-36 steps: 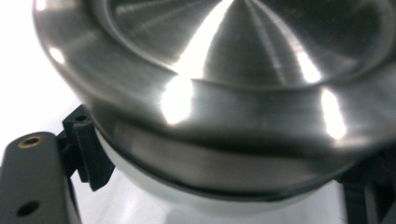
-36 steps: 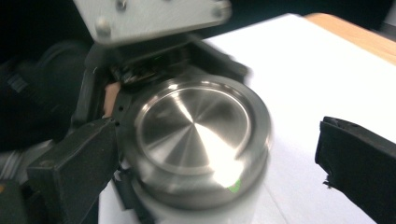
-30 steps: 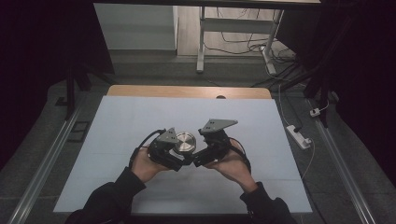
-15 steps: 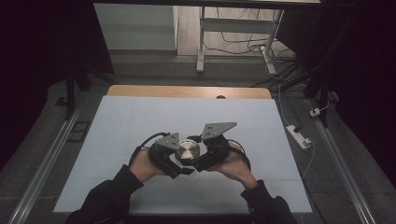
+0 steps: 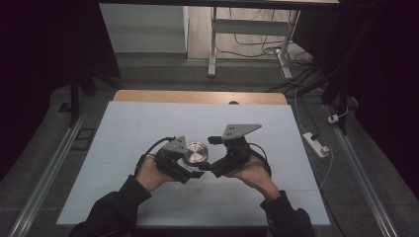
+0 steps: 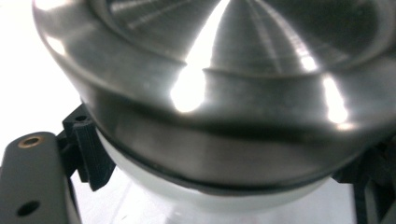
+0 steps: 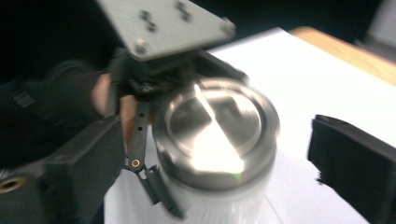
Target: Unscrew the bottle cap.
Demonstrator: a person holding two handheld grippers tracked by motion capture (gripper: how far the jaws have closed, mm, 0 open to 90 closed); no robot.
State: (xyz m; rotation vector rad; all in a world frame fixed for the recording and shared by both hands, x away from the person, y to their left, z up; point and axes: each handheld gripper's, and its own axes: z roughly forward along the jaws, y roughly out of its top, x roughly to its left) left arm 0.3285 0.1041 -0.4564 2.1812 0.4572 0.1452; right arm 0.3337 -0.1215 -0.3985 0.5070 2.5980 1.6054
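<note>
Setting: a lab or recording bay, not a home. Dark surroundings, light confined to the work area. Surface (image 5: 148,128) covered by a plain white sheet; a strip of bare wood shows along its far edge. Metal rails (image 5: 54,163) run along the floor on both sides of it. Grey carpet-like floor. White power strip (image 5: 316,143) lies on the floor to the right, cable trailing from it. Beyond the surface, loose cables (image 5: 257,47) spread over a lighter floor around the legs of a white metal stand (image 5: 213,44). A pale panel or cabinet (image 5: 143,27) stands at the back left.
</note>
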